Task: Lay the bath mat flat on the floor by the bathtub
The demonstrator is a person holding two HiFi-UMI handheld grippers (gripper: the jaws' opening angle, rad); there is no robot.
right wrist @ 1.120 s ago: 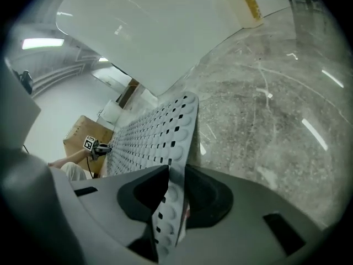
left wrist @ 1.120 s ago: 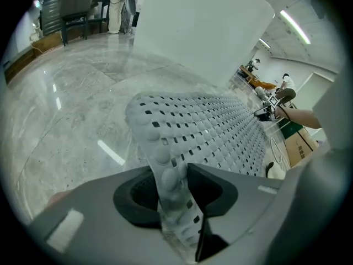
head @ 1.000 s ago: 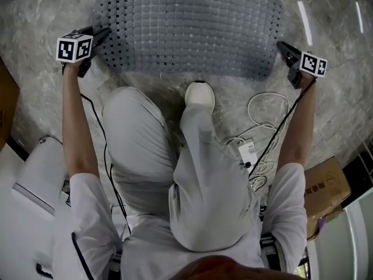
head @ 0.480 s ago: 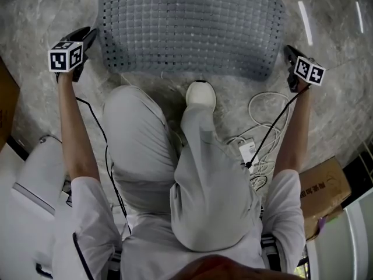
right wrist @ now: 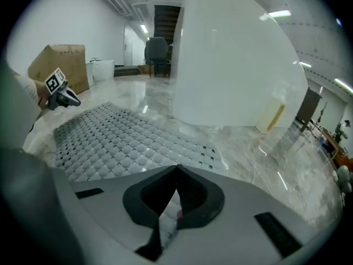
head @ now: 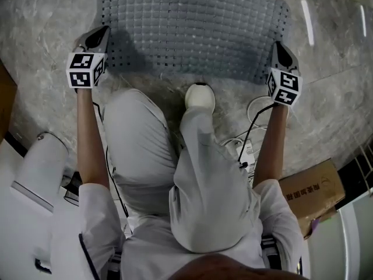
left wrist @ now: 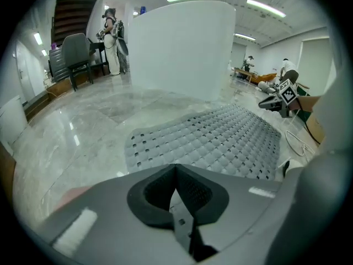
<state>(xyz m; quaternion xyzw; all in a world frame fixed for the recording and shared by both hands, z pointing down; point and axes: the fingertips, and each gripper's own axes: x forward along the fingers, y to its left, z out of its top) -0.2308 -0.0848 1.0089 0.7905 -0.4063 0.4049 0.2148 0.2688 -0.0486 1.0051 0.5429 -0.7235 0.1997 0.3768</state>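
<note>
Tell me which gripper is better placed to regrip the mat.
Right, narrowly: the right gripper, shut and empty, hovers over the bath mat's near corner; the left gripper, also shut, sits just off its side edge.

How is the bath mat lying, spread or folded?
Spread: the bath mat lies open and flat on the floor beside the bathtub, no fold visible.
</note>
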